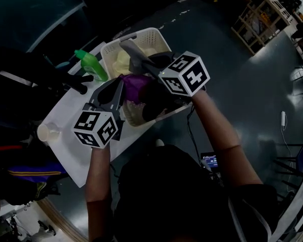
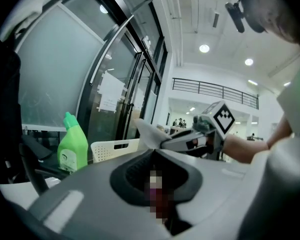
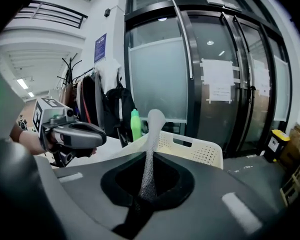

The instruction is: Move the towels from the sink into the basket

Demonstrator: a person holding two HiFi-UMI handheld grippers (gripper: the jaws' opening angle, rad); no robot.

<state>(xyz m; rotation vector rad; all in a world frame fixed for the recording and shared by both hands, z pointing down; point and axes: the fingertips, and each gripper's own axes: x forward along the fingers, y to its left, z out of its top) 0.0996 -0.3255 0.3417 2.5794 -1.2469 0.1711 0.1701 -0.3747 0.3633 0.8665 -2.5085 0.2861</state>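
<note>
White waffle towel (image 3: 152, 134) is clenched in the fingers (image 3: 210, 189) of the right gripper (image 3: 146, 184), its length running up and ahead toward the basket (image 3: 202, 154) just beyond, so this hand is nearer. The left gripper (image 1: 116, 92), nearer the sink (image 1: 164, 110), seems clamped on a purple towel (image 1: 135, 86) — the grip is partly masked.

The basket (image 1: 150, 36) on the far side is looking white, with rows of tiny holes. A towel (image 1: 122, 62) in it is showing pale yellow. Left of it, the bottle (image 1: 91, 64) is glowing bright green. The purple towel (image 1: 134, 86) is showing over the cream sink (image 1: 136, 117). The dark grey right gripper (image 3: 148, 156) is pinching a white towel (image 3: 152, 129) with a dotty weave. The left cube (image 1: 95, 128) and the right cube (image 1: 186, 74) are showing black and white squares.
</note>
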